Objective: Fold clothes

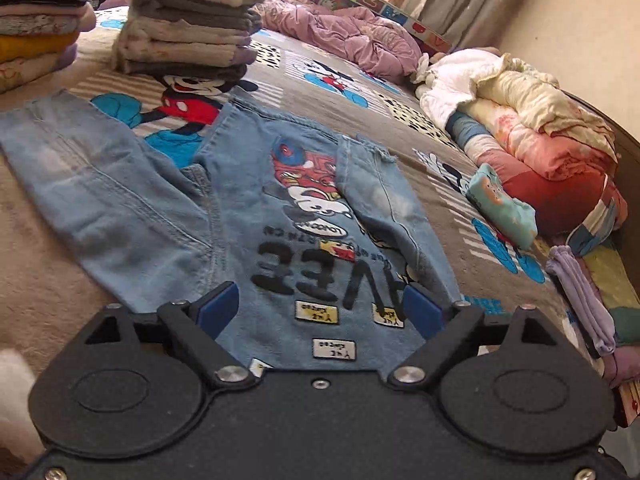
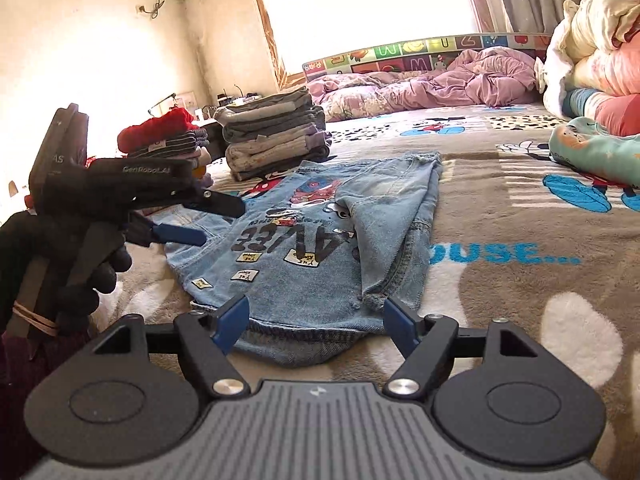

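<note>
Denim jacket (image 2: 304,252) lies flat mid-bed, right sleeve (image 2: 390,236) folded in, left sleeve (image 1: 92,188) spread; left gripper (image 1: 320,308) and right gripper (image 2: 314,318), both released, should pinch hems evenly

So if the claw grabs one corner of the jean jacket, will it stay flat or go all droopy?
Probably droopy: the jean jacket is soft cloth, already creased with one sleeve folded over. It likely won't slip much, since denim looks rough. The plush blanket may drag against it.

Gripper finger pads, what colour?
Blue pads, black frames; clearest in right wrist view.
</note>
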### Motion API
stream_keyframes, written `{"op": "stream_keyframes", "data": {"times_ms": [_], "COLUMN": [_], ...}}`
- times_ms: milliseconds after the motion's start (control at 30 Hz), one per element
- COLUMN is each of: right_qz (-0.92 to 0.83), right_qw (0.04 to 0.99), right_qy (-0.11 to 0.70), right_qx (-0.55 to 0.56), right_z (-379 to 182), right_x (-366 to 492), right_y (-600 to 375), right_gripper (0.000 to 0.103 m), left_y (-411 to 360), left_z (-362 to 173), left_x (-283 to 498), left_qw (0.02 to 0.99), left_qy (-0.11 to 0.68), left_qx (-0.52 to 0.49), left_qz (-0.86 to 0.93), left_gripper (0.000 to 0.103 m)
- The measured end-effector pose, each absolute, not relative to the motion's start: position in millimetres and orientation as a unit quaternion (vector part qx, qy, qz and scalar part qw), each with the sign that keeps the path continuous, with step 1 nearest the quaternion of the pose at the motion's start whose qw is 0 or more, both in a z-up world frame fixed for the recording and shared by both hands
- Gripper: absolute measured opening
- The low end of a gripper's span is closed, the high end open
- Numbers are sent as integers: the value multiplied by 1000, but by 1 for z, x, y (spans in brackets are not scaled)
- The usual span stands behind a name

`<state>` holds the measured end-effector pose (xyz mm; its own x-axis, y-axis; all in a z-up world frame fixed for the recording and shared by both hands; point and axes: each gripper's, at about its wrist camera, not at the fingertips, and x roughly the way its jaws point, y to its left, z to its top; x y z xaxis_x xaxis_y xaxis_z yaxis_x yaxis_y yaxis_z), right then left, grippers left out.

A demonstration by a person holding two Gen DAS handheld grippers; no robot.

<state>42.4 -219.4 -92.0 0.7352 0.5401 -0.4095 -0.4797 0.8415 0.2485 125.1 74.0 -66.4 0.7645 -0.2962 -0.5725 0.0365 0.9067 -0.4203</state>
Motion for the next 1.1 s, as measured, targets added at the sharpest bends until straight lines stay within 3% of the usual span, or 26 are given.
{"op": "stream_keyframes", "data": {"times_ms": [200, 400, 533, 633, 900, 1000, 1100], "right_qz": [279, 258, 255, 252, 278, 285, 314], "right_qw": [933, 945, 947, 946, 934, 925, 887], "right_qy": [222, 203, 193, 198, 205, 228, 337], "right_qx": [49, -1, -38, -57, -92, -106, -33], "right_z": [-86, -86, -85, -88, -80, -72, -87], "right_x": [34, 39, 56, 76, 120, 155, 195], "right_y": [-200, -175, -164, -158, -144, -129, -129], "right_gripper": [74, 74, 74, 82, 83, 91, 91], "left_y": [121, 138, 135, 142, 178, 176, 180], "left_z": [-63, -74, -80, -85, -95, -95, -94], "left_x": [101, 93, 96, 101, 112, 116, 117], "left_qw": [923, 918, 917, 914, 891, 893, 896], "left_qy": [292, 296, 299, 300, 292, 295, 291], "left_qx": [-242, -254, -252, -265, -345, -338, -332], "left_qz": [-63, -67, -79, -59, -46, -50, -49], "left_gripper": [88, 79, 79, 79, 79, 79, 79]}}
